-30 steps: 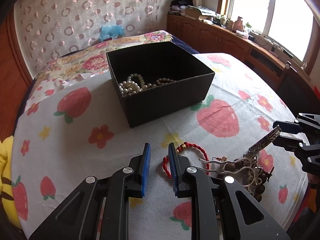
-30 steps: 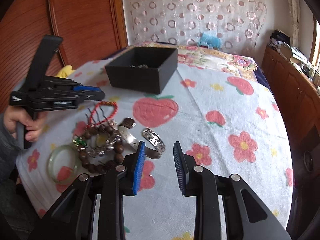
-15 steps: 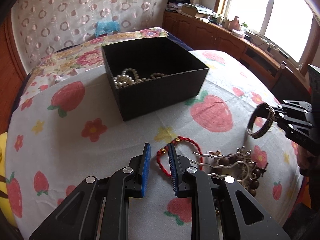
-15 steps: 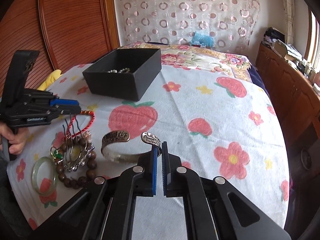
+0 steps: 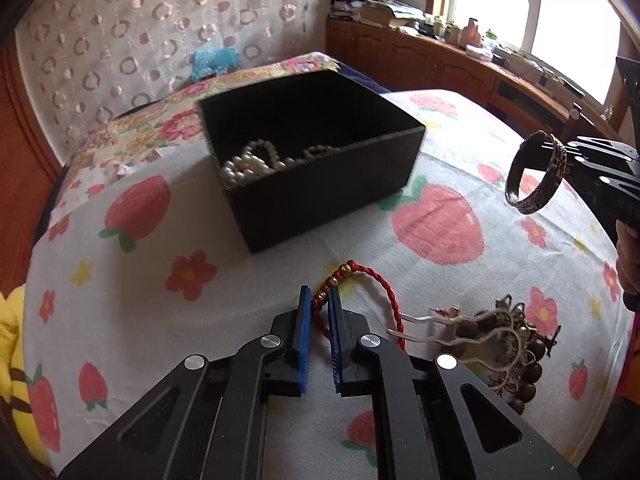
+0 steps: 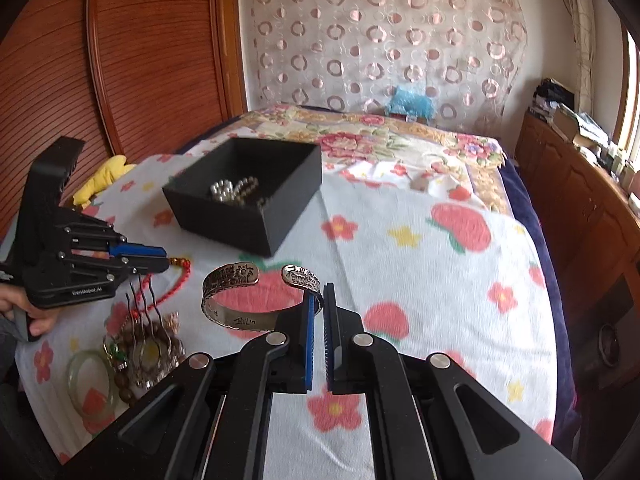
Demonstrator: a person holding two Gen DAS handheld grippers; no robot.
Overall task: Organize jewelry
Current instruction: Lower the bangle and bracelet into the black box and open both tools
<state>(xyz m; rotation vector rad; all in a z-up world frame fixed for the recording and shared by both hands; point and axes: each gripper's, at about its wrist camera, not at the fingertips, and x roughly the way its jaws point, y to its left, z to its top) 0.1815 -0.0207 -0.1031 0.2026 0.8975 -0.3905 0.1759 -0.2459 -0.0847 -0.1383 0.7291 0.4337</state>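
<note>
A black open box [image 5: 320, 200] [image 6: 240, 224] sits on the strawberry-print cloth with a pearl necklace [image 5: 248, 164] inside. My left gripper [image 5: 320, 300] [image 6: 172, 261] is low over the cloth. Its jaws are closing on a red braided bracelet [image 5: 384, 292] whose beaded cord lies pinched between the blue pads. My right gripper [image 6: 318, 294] [image 5: 562, 150] is shut on one end of an engraved silver cuff bracelet [image 6: 228, 300] [image 5: 536, 192], held above the cloth to the right of the box.
A tangle of wooden beads, hairpins and chains [image 5: 500, 340] [image 6: 144, 344] lies right of the left gripper, with a pale green bangle [image 6: 86, 380] beside it. A yellow plush [image 5: 12, 320] is at the left edge. A wooden cabinet [image 6: 580, 208] runs along the right.
The right gripper shut on the silver cuff and lifted it off the cloth toward the box. The left jaws narrowed onto the red bracelet's cord.
</note>
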